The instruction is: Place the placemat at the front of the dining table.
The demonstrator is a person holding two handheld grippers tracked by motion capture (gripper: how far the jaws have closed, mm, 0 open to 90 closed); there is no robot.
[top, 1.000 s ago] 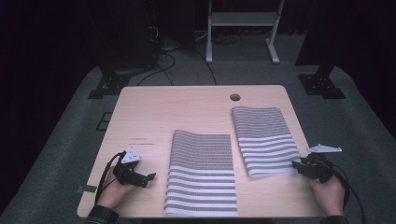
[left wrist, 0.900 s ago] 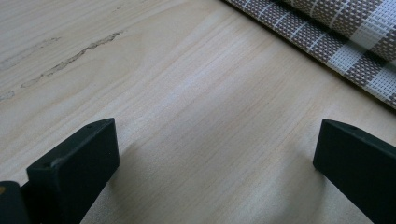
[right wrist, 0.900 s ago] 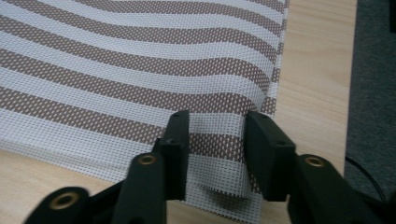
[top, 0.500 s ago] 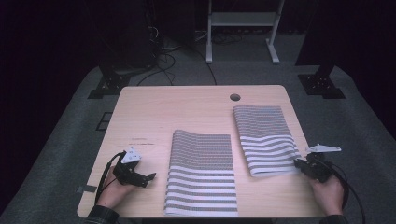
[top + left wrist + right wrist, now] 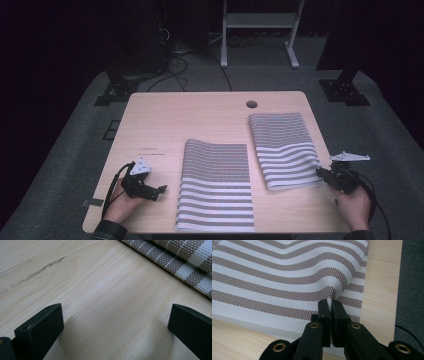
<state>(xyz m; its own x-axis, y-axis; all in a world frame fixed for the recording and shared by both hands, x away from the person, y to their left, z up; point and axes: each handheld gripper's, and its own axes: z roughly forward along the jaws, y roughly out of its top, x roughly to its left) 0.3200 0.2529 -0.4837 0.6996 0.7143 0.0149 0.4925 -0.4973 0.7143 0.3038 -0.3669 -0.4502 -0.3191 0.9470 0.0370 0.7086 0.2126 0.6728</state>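
Two brown-and-white striped woven mats lie on the wooden table (image 5: 190, 120). The nearer mat (image 5: 216, 185) lies flat at the front middle. The other mat (image 5: 282, 147) is at the right, and its near right edge is pinched up into a ridge. My right gripper (image 5: 320, 173) is shut on that edge; in the right gripper view the jaws (image 5: 331, 301) meet on the raised fold of the mat (image 5: 274, 277). My left gripper (image 5: 161, 190) rests low on bare wood to the left of the nearer mat. Its jaws (image 5: 116, 322) stand wide open over bare wood, with a mat edge (image 5: 182, 255) beyond them.
A round cable hole (image 5: 251, 104) sits near the table's far edge. The right mat reaches close to the table's right edge, with grey carpet (image 5: 412, 277) just beyond. Cables (image 5: 175, 55) and a white stand (image 5: 257, 25) are on the floor behind the table.
The right gripper's jaws have closed on the right mat's near edge, and the mat's stripes now bow up toward the pinch. The left gripper has stayed put.
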